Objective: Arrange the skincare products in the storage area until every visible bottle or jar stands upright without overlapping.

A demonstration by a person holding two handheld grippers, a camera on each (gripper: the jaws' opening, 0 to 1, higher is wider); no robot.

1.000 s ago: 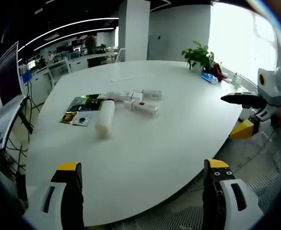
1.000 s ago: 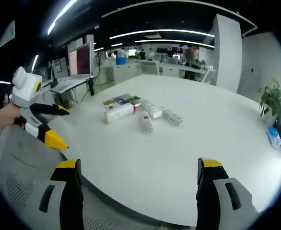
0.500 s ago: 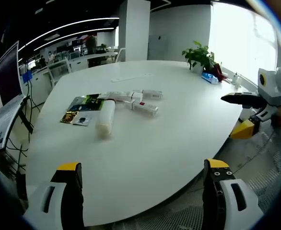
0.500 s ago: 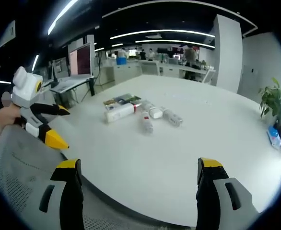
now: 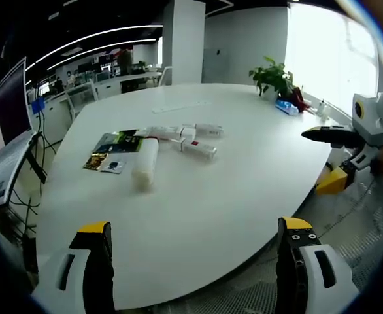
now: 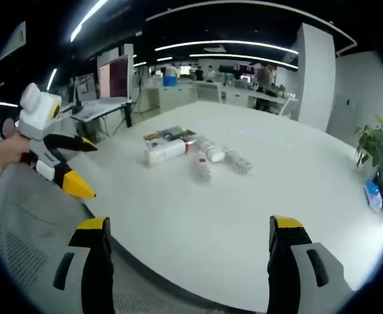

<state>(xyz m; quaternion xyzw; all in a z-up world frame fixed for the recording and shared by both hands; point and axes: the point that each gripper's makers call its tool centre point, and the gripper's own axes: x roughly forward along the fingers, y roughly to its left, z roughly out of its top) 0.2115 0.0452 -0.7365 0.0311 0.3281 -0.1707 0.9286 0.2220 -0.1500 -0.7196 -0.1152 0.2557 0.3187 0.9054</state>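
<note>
Little has moved since the earlier frames: the products lie where they did, and only the right gripper view has shifted a touch, so that hand has drifted slightly while the left one has held still. Both grippers, the left gripper [image 5: 191,252] and the right gripper [image 6: 188,248], hang off the near edge of the white table [image 5: 244,170] with jaws spread wide and nothing between them, seemingly poised for a first reach. All the skincare lies well ahead, near the table's middle: a large bottle [image 5: 143,162] on its side beside some leaflets [image 5: 113,147], and a loose cluster of small bottles [image 5: 188,137] also lying flat, some touching. Nothing stands upright yet, so the task looks barely begun. A potted plant [image 5: 270,75] sits at the far edge, well apart from the work.
</note>
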